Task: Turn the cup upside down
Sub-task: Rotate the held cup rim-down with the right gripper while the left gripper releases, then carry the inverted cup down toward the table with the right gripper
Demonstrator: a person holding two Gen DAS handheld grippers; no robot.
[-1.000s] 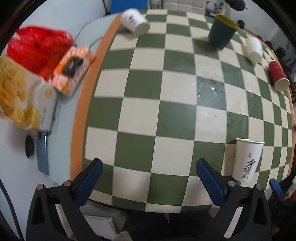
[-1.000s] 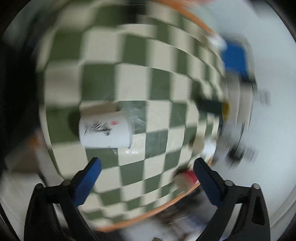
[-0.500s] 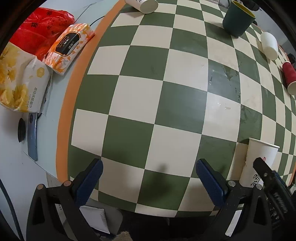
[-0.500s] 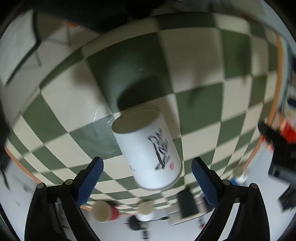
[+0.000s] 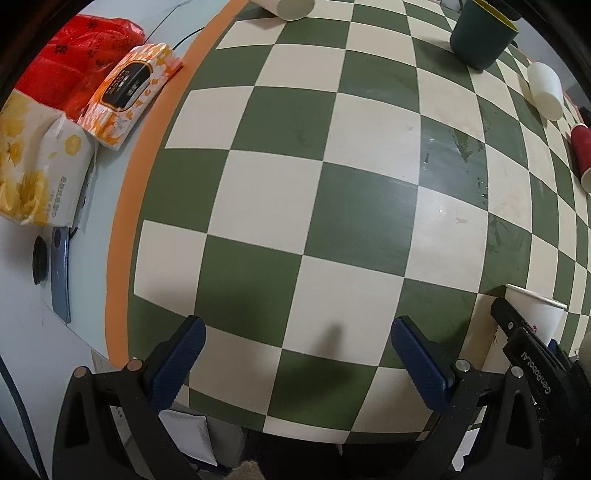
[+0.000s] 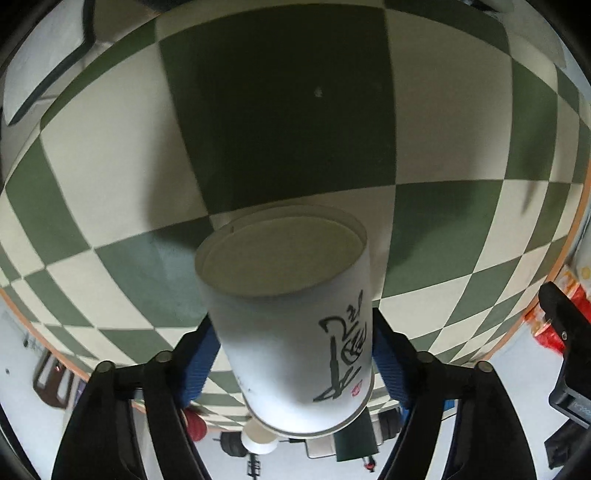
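Green-and-cream checkered tabletop. Right gripper, camera view inverted, clasps the white calligraphy-printed paper cup (upright on the tabletop's near edge); left gripper hovers beside it, jaws spread, empty.

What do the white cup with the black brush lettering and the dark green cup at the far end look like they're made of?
White cup: likely paper, matte; thin wall, rolled rim, recessed base. Dark green cup: thicker wall, smooth finish, yellow inside; perhaps ceramic or plastic, can't tell which.

Matt paper cup; glossy checkered tablecloth.
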